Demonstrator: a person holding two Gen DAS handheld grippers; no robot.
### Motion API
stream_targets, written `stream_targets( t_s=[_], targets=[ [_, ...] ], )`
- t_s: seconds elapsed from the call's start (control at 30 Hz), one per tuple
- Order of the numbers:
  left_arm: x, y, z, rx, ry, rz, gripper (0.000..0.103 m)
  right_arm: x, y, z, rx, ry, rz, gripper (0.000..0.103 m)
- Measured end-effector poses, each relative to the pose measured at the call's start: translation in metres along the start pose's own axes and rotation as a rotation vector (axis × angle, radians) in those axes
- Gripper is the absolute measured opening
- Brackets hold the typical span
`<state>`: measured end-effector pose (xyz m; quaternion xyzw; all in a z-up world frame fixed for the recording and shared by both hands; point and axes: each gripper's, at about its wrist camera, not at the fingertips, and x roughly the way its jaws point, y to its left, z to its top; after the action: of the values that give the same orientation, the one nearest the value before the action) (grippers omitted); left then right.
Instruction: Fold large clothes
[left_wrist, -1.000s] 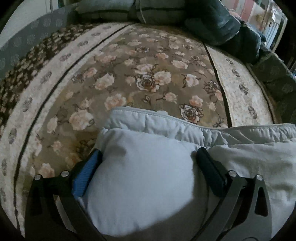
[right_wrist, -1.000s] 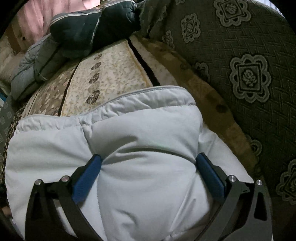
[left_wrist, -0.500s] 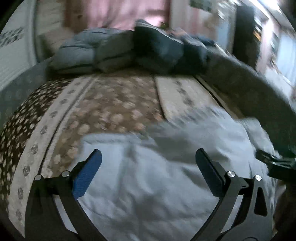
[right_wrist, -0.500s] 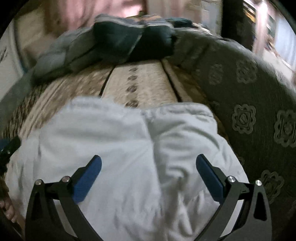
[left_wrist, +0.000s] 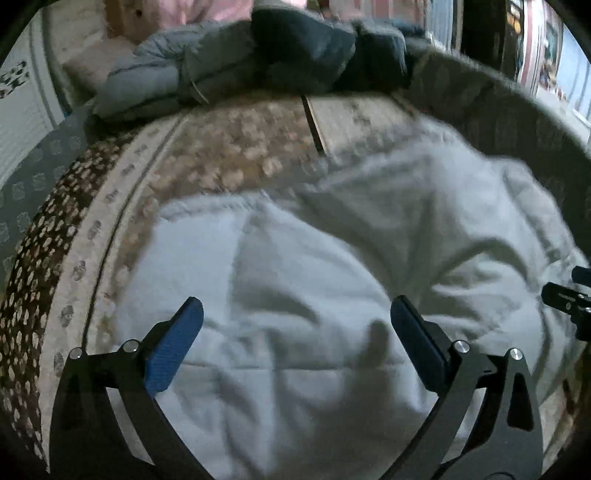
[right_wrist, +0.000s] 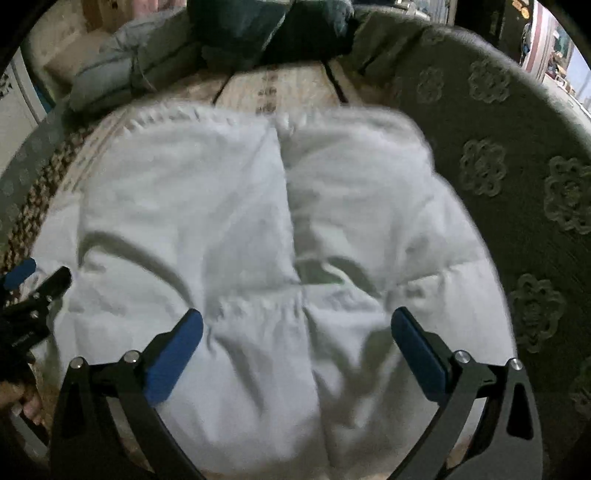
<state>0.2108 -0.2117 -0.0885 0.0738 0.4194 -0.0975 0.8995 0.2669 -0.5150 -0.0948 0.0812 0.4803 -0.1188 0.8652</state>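
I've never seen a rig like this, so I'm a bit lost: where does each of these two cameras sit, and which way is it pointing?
Left wrist: sits on the left gripper, looking forward over its open blue fingers at the pale padded garment on the floral cover; the right gripper shows at the right edge.
Right wrist: sits on the right gripper, fingers open, over the same garment; the left gripper and a hand show at left.
Shared: garment, dark bedding pile.

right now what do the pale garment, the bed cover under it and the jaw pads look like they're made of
Pale garment: likely a padded, quilted synthetic shell, matte; puffy panels with stitched seams.
Bed cover: seemingly a woven or printed textile, matte; floral pattern with striped borders, blurred here.
Pads: blue, matte, possibly rubber or plastic; the look leaves it open. The frames behind them look like black metal or plastic.
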Motion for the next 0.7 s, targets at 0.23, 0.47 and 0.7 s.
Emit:
stream_targets(
  t_s=[0.23, 0.47, 0.7],
  targets=[
    [-0.027, 0.079, -0.023, -0.197, 0.057, 0.003, 0.1, -0.048, -0.02, -0.026, -0.008, -0.013, 0.03, 0.101],
    [-0.088, 0.126, -0.042, -0.231, -0.027, 0.072, 0.1, -0.1, -0.051, -0.056, 0.108, -0.064, 0.104, 0.101],
    [-0.112, 0.153, -0.079, -0.265, 0.055, 0.074, 0.1, -0.105, -0.071, -0.094, 0.148, -0.032, 0.05, 0.101]
  ],
)
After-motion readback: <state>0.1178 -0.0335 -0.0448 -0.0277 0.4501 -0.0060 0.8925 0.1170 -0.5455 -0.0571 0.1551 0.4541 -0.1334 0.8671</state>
